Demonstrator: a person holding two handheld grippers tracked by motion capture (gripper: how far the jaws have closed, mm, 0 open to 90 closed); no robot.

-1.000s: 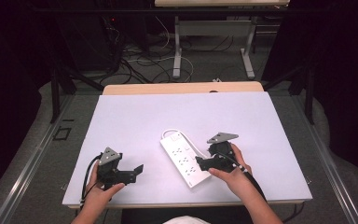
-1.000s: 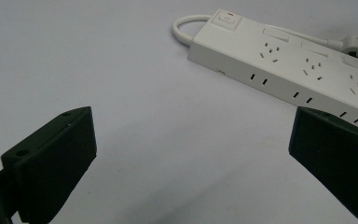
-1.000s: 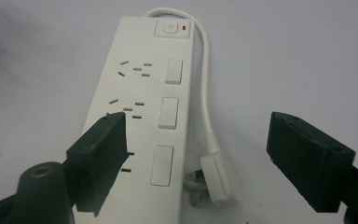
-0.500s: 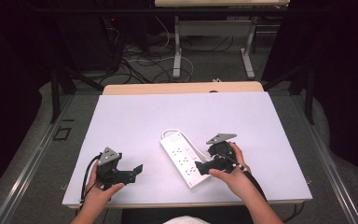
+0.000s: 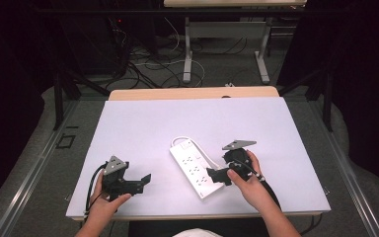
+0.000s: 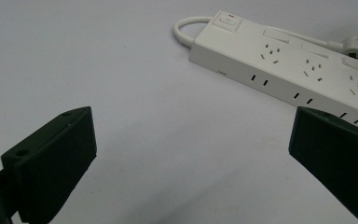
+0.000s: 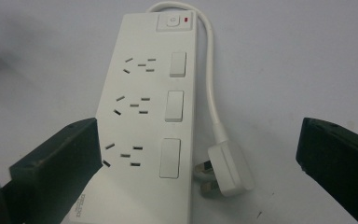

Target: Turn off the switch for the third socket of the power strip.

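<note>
Right gripper, held at the near right of the white table: jaws spread wide, having just been opening, and pressing on nothing. In the right gripper view the near end of the white power strip lies between and below the two black jaws, with its plug and the cord also inside the span. Left gripper, at the near left of the table: jaws likewise wide apart, with bare table surface between them; the power strip lies well ahead of it and to its right.

The power strip lies flat near the table's middle, set diagonally, switch end away from the person. Three socket groups, three rocker switches and a main button with a red mark are visible on its top. The cord loops from the switch end down the strip's right side to the plug, which rests on the table just beside the strip.

Beyond the table: a wooden edge, dark floor with loose cables, and metal desk legs. The plug's prongs are partly hidden under its body; the strip's near end is cut off by the lower frame edge in the right gripper view.
</note>
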